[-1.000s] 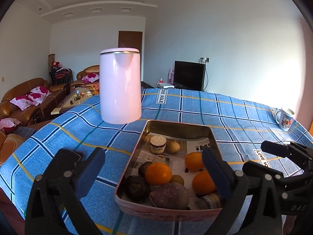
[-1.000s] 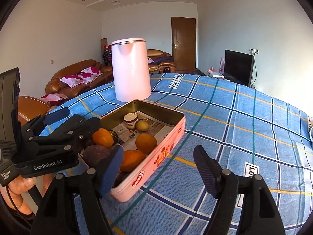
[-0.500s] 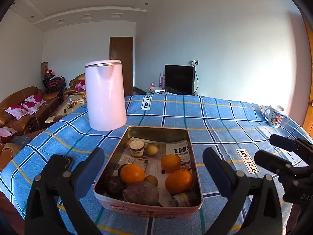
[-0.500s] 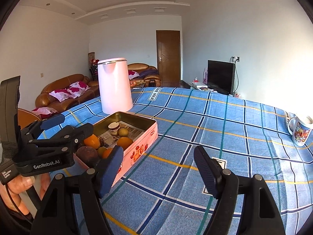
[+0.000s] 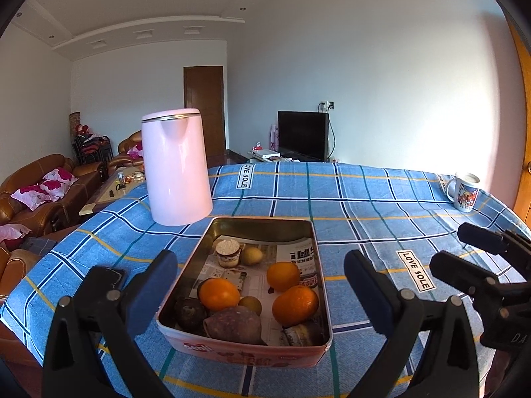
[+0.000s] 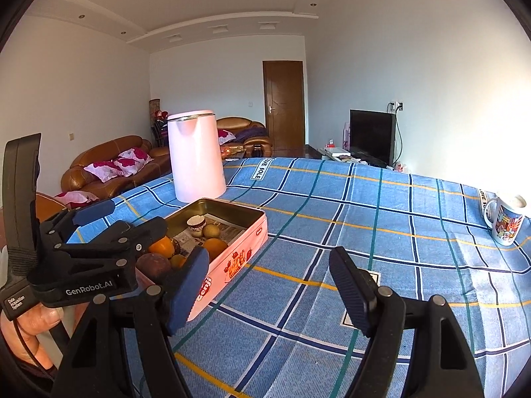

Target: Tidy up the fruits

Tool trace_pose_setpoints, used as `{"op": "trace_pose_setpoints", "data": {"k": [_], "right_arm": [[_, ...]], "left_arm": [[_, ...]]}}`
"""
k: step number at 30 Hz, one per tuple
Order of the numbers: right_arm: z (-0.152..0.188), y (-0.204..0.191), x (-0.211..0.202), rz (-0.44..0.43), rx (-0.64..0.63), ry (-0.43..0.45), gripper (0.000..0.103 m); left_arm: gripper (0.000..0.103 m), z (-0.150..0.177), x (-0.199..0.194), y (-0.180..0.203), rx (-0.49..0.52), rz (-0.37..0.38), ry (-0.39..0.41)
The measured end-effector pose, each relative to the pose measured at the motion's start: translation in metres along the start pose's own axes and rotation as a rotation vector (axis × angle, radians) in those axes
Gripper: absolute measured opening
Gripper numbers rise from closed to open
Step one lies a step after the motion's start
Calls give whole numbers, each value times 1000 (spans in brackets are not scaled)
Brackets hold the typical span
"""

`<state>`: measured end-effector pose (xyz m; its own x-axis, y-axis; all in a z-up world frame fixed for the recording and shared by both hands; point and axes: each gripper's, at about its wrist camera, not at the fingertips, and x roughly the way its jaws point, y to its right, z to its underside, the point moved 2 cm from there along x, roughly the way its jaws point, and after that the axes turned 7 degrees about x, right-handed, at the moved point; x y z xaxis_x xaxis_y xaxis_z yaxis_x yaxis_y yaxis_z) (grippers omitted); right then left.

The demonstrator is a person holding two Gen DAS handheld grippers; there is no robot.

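A pink metal tin (image 5: 244, 353) (image 6: 232, 262) lined with newspaper sits on the blue plaid tablecloth. It holds three oranges (image 5: 293, 305), two small brownish-green fruits (image 5: 251, 255), dark purple fruits (image 5: 232, 325) and a small paper cup (image 5: 227, 252). My left gripper (image 5: 260, 293) is open and empty, with its jaws on either side of the tin's near end. It also shows in the right wrist view (image 6: 116, 229). My right gripper (image 6: 268, 288) is open and empty above bare cloth to the right of the tin.
A tall pink kettle (image 5: 176, 169) (image 6: 196, 157) stands just behind the tin on the left. A printed mug (image 5: 463, 190) (image 6: 506, 220) stands at the far right edge of the table. Sofas, a television and a door lie beyond.
Both grippers have pulled back and risen from the tin, so it now looks smaller and farther away. Both jaws stay open and empty.
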<state>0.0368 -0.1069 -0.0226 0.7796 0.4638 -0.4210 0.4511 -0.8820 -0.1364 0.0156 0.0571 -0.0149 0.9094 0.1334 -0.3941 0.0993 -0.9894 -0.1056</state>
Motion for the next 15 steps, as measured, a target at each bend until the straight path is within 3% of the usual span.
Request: {"op": "trace_pose_setpoints", "data": {"k": [15], "right_arm": [[1,2,-3,-4,11,10,76]], "left_arm": [[103,0,0,9,15,7,-21]]}}
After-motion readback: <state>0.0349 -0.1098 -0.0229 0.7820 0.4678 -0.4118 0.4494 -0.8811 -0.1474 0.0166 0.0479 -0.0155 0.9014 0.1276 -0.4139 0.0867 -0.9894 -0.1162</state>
